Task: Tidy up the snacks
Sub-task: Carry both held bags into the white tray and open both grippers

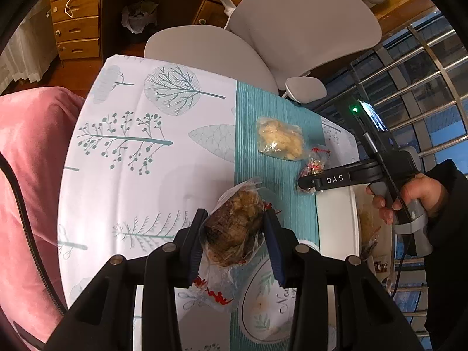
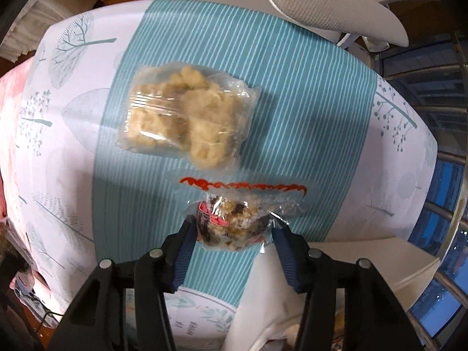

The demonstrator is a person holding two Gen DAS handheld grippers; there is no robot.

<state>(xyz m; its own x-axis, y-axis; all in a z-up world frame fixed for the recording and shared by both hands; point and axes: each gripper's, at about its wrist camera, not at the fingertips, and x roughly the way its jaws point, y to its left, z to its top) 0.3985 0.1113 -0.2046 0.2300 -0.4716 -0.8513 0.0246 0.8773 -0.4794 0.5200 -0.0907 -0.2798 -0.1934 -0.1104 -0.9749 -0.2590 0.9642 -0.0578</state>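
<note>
My left gripper [image 1: 235,216] is shut on a clear bag of brown snacks [image 1: 234,234] and holds it just above the tablecloth [image 1: 131,146]. A bag of pale yellow snacks [image 1: 279,139] [image 2: 187,114] lies on the teal stripe. Just in front of it is a small red-printed snack bag [image 2: 234,213] [image 1: 316,161]. My right gripper [image 2: 232,229] [image 1: 304,184] points down over this small bag, and both pads touch its crinkled sides. A hand holds the right gripper's handle at the right edge of the left wrist view.
A round plate with a leaf print [image 1: 263,301] [image 2: 199,307] sits at the near table edge. A white tray [image 1: 336,228] is beside it on the right. A white chair [image 1: 292,23] stands beyond the table, a pink blanket [image 1: 29,175] lies left, and window bars [image 1: 424,67] run along the right.
</note>
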